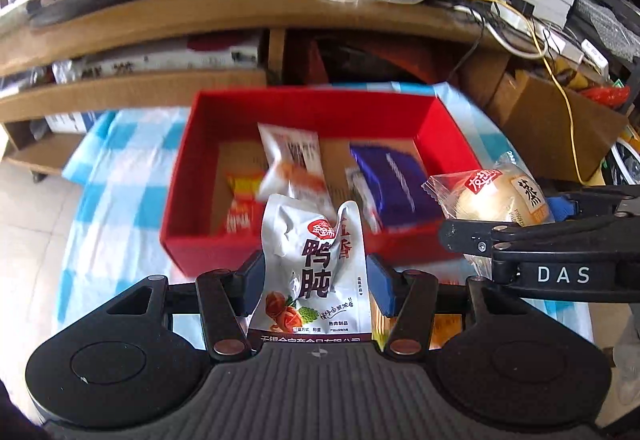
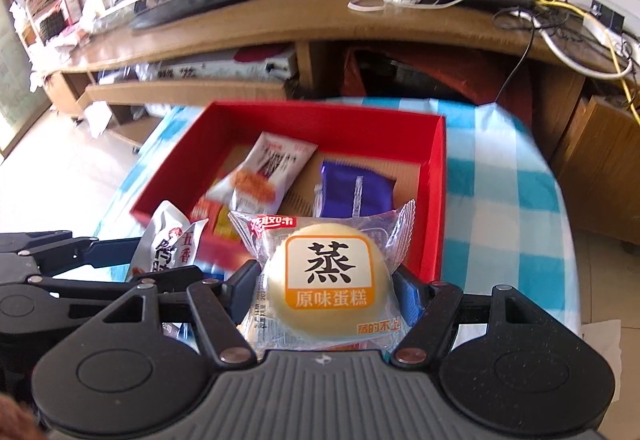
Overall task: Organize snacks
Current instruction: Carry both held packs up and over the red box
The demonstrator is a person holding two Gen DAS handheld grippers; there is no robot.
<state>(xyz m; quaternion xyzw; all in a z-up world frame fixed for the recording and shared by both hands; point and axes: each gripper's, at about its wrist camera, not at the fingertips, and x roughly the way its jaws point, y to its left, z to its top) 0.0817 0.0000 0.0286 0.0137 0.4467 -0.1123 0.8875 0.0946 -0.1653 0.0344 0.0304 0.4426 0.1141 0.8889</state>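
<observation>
Left hand-held gripper point(image 1: 316, 282) clamped on silver duck-gizzard pouch point(image 1: 314, 272), lower centre; right hand-held gripper point(image 2: 330, 288) clamped on wrapped steamed cake point(image 2: 326, 280). Both poised at near rim of red box point(image 1: 224, 252), mid-frame on checked table point(image 1: 120, 167), likely for dropping beside packets inside.

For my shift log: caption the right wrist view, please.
Right gripper holds a wrapped steamed cake before the red box of snacks; left gripper alongside grips a silver pouch.
</observation>
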